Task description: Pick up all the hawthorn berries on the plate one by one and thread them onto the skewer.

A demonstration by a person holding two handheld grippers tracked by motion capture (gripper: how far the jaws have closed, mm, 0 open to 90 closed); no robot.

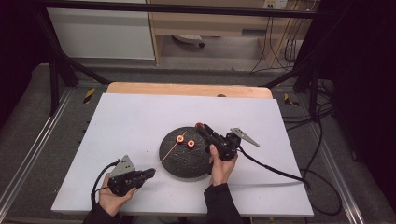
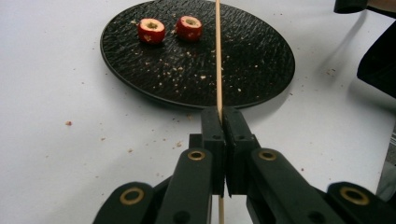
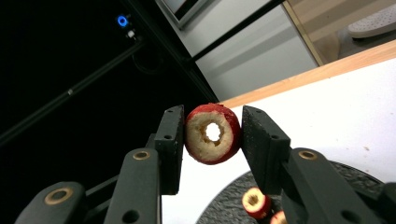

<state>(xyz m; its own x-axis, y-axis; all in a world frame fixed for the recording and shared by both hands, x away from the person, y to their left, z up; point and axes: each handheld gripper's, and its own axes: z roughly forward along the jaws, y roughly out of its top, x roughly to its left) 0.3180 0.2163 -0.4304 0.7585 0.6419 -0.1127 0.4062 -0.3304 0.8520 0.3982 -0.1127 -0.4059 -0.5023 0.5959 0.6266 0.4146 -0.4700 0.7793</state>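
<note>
Clamped between the right gripper's (image 3: 213,135) two jaws is a cored red fruit ring (image 3: 212,133), lifted above the far edge of the black plate (image 1: 184,163), its hole facing the camera. Two more red rings (image 2: 152,30) (image 2: 189,27) lie on that plate, which sits on the white table (image 1: 140,121). Near the table's front edge, the left gripper (image 2: 223,119) pinches a thin wooden skewer (image 2: 217,56) that reaches out over the plate.
</note>
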